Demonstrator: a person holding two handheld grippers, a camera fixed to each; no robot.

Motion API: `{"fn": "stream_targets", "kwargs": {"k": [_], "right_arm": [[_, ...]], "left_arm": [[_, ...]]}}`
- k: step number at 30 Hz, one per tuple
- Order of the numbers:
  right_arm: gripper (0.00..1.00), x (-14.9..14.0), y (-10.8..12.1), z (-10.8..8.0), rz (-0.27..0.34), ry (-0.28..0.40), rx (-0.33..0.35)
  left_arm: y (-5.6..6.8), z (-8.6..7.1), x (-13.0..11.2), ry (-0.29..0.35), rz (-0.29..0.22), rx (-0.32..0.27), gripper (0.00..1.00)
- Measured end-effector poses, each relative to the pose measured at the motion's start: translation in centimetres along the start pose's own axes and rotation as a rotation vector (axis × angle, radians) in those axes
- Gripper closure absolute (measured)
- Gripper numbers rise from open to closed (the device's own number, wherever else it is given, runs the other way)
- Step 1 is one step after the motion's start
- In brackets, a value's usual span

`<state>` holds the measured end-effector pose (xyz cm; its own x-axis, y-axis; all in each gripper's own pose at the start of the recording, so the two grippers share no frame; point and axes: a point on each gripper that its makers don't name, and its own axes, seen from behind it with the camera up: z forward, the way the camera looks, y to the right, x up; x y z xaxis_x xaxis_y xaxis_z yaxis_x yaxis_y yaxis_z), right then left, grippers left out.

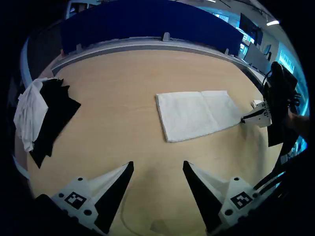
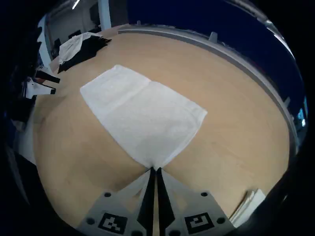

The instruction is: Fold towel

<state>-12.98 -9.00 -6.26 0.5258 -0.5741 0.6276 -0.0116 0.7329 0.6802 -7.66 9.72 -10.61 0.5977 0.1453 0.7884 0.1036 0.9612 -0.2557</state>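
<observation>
Right gripper [image 2: 154,170] pressed together, pinching one corner of the white rectangular terry towel [image 2: 145,118]. The towel lies flat on the pale wooden table [image 2: 236,129], with a crease across its middle. Left gripper [image 1: 158,163] is spread, nothing between its fingers, over bare table near the towel's long edge. Heap of white and black cloths [image 1: 39,114] at the table's edge, well apart from the towel. Dark blue partition [image 1: 149,19] behind.
</observation>
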Motion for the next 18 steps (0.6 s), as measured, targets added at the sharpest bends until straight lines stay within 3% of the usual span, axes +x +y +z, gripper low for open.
{"fn": "stream_targets", "kwargs": {"k": [8,18], "right_arm": [[0.97,2.3,-0.3,-1.1,-0.023,0.031,-0.010],[0.97,10.6,-2.3,-3.6,-0.160,0.102,-0.006]], "left_arm": [[-0.3,-0.7,0.1,0.007,-0.007,0.002,0.07],[-1.2,-2.7,0.0,0.022,-0.037,0.017,0.07]]}}
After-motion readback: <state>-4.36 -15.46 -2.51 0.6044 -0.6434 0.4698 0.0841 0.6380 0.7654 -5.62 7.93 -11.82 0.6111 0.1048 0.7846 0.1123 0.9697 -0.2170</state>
